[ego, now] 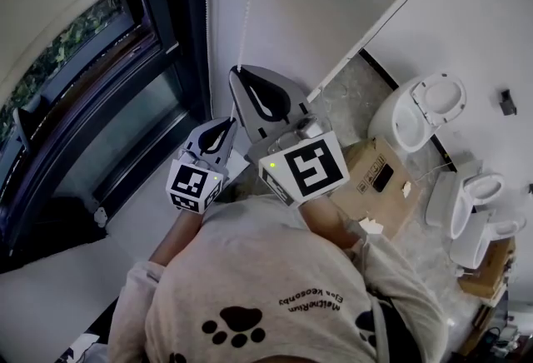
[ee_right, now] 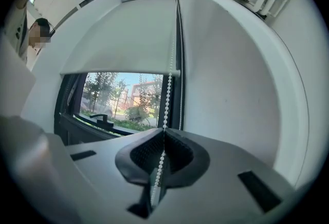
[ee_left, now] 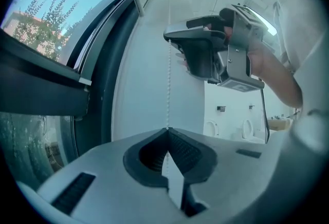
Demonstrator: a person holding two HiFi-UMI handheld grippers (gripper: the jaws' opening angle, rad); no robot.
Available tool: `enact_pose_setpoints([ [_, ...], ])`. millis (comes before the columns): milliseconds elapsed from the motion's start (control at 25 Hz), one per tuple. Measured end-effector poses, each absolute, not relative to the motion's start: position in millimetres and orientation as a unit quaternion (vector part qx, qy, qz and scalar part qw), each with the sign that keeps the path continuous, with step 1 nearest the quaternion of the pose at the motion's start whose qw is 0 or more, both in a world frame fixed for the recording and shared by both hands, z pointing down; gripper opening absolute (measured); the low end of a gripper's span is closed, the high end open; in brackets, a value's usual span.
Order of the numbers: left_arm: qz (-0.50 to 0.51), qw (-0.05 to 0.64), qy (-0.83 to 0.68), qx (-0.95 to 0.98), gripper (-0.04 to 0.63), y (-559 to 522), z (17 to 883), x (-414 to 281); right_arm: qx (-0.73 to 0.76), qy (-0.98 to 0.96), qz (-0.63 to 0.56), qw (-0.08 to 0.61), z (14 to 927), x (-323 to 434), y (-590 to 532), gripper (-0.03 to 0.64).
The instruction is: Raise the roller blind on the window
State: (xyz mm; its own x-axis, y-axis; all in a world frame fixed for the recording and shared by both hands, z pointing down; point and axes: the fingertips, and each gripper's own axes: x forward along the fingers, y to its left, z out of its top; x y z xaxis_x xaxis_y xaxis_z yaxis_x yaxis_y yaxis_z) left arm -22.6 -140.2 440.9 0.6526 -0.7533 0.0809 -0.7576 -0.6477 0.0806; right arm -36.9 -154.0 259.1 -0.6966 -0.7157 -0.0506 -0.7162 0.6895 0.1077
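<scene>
The window [ego: 100, 111] was the biggest thing before me, with a dark frame and smooth glass showing trees and buildings beyond. The blind [ee_right: 123, 38] covered only its upper part. It was a flat, matt white sheet ending in a straight bar [ee_right: 121, 72], with bare glass under it, so I judged the raising partly done. Right of the frame stood a plain white wall [ee_right: 236, 94].

The chain [ego: 248, 3] hung at the frame's right edge, between glass and wall, with its long axis straight up and down. It was a thin string of small round white beads. I judged it would be limp unless it was kept taut.

Both my tongs had grey matt shells with a dark teardrop hollow around ribbed pads, and both were on that chain. The right tongs [ee_right: 163, 135] were closed on it, with the beads passing between the pads and running up toward the bar. The left tongs [ee_left: 167, 133] were also closed on it, with the chain entering just where the jaw tips met.

In the left gripper view the chain rose straight from my left jaws to the right tongs directly above. It appeared to be the same strand, so the right hand held it higher and the left lower. Both tongs pointed about level, crosswise to the chain. I judged that the next pull had to follow the chain's line straight down, because a sideways tug would only swing it. The ribbed pads looked fit to catch between the beads and keep them from slipping.
</scene>
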Motion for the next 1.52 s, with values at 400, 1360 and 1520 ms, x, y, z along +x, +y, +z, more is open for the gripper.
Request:
enact_pose_setpoints([
  [400,0.061,0.082,-0.418,0.903,0.008,-139.9,520.4,-28.3,-0.400,0.915,0.029,-0.038,339.6,-40.3,-154.6,0.009],
  [1360,0.052,0.102,-0.399,0.910,0.136,-137.0,446.7,-54.3,-0.395,0.917,0.010,-0.053,385.9,-43.3,-158.0,0.009],
  [1520,0.024,0.073,-0.406,0.910,0.123,-139.4,393.5,-65.8,-0.396,0.917,0.012,-0.050,385.3,-42.7,-158.8,0.009],
])
